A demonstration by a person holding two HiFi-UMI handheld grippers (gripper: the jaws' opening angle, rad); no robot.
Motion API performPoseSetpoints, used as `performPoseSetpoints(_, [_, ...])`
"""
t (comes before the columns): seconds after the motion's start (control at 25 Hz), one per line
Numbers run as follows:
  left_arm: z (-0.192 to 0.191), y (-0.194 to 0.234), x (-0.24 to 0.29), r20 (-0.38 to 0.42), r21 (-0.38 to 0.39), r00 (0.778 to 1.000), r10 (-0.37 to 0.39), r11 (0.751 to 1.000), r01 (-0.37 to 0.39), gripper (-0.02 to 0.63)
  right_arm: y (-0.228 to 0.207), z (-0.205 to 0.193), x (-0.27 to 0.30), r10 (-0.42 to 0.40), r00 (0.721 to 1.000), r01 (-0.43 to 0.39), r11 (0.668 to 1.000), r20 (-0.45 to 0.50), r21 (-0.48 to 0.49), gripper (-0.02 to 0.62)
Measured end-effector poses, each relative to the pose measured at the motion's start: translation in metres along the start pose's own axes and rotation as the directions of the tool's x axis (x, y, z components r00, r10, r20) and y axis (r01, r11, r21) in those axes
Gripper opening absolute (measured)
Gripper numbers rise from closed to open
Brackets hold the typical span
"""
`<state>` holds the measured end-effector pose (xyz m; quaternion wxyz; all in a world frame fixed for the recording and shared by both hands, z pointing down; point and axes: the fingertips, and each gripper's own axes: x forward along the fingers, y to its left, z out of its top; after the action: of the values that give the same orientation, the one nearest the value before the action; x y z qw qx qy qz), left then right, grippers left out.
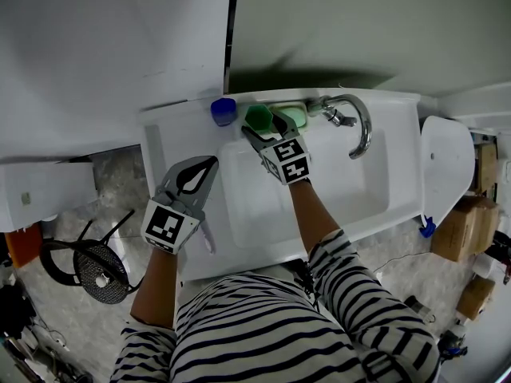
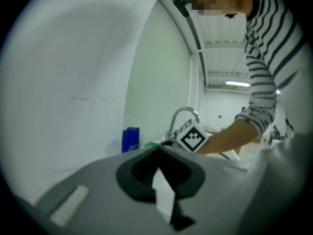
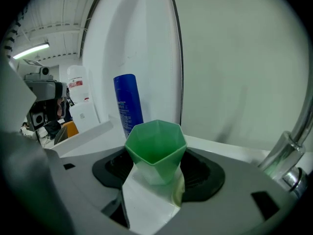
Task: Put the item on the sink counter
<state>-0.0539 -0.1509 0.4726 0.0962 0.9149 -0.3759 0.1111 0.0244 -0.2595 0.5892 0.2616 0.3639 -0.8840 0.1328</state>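
A green faceted cup (image 1: 257, 116) (image 3: 156, 148) is at the back rim of the white sink counter (image 1: 184, 122), upright, between a blue bottle (image 1: 223, 110) (image 3: 128, 104) and a pale green soap dish (image 1: 292, 115). My right gripper (image 1: 260, 128) (image 3: 155, 177) is shut on the cup's lower body. Whether the cup rests on the counter is hidden. My left gripper (image 1: 207, 166) (image 2: 164, 180) hovers over the sink's left rim, shut and holding nothing. In the left gripper view the blue bottle (image 2: 130, 139) and the right gripper's marker cube (image 2: 191, 137) show ahead.
A chrome faucet (image 1: 355, 122) (image 3: 288, 155) (image 2: 183, 114) arches over the basin (image 1: 319, 190) right of the cup. The wall rises close behind the counter. A white lid-like panel (image 1: 447, 166) and cardboard boxes (image 1: 467, 222) stand to the right. A black wire stool (image 1: 88, 262) is on the floor at left.
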Motion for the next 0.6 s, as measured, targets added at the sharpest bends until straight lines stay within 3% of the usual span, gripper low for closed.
performPoseSetpoints(0.6, [0.0013,-0.0007,-0.0073,0.012,0.003,1.000,0.010,1.000,-0.010,0.006,-0.0008,0.0060,-0.0097,-0.010,1.000,0.009,0.999,0.014,0.037,0.299])
